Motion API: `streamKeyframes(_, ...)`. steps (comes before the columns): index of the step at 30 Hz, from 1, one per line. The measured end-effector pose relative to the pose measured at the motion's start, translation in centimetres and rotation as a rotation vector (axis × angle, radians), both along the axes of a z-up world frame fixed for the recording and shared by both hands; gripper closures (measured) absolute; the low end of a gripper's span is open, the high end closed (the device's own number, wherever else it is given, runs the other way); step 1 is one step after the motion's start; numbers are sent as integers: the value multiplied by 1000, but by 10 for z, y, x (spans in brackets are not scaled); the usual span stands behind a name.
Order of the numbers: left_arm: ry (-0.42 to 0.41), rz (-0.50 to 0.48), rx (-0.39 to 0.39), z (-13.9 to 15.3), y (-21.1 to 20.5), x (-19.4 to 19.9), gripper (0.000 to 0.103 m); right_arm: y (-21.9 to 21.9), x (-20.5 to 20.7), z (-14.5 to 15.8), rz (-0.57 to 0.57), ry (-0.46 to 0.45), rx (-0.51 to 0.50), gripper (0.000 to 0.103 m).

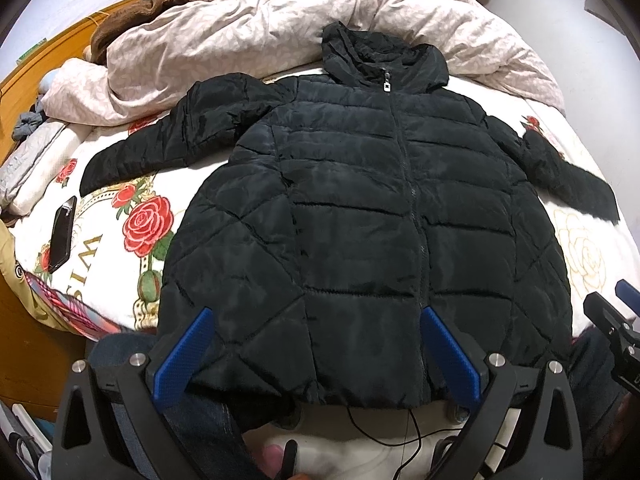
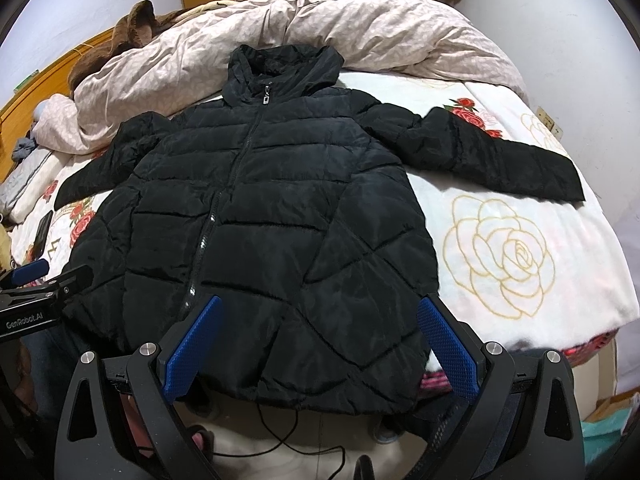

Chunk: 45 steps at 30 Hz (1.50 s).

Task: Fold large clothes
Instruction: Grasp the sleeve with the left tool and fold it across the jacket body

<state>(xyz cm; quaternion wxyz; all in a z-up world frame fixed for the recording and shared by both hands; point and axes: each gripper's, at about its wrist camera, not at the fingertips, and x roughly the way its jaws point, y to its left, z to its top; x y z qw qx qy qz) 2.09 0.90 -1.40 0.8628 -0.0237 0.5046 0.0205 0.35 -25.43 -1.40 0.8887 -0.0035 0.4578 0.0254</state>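
Black puffer jacket (image 1: 360,208) lies flat, front up and zipped, on the rose-print blanket (image 1: 144,224) on the bed, hood (image 1: 380,56) toward the bunched pink duvet (image 1: 248,24), both sleeves spread out to the sides, hem hanging just over the near bed edge. Your left gripper (image 1: 316,348) is wide open, holding nothing, fingers straddling the left half of the hem from above; your right gripper (image 2: 320,344) is just as wide and empty over the right half of the hem. No fold looks started. Risks from here, as a guess: the shell looks shiny and slick and the filling puffy, so a shallow pinch on the hem could slide off or catch only the top layer, and then the front lifts while the back stays put. The left sleeve (image 1: 168,136) sits humped and crooked near the duvet, so folding it in could drag bedding along. The right sleeve (image 2: 500,156) reaches almost to the bed's far side edge and could slip off. Watch the phone (image 1: 62,236) on the blanket beside the left sleeve cuff; a swept sleeve may knock it. A thin black cable (image 2: 288,436) dangles below the hem and could snag your fingers.
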Motion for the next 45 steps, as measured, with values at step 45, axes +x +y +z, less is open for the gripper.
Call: streamKeyframes(45,-71,684,-223,-132,333,213,15,84,216,-72,181,98,-82,5)
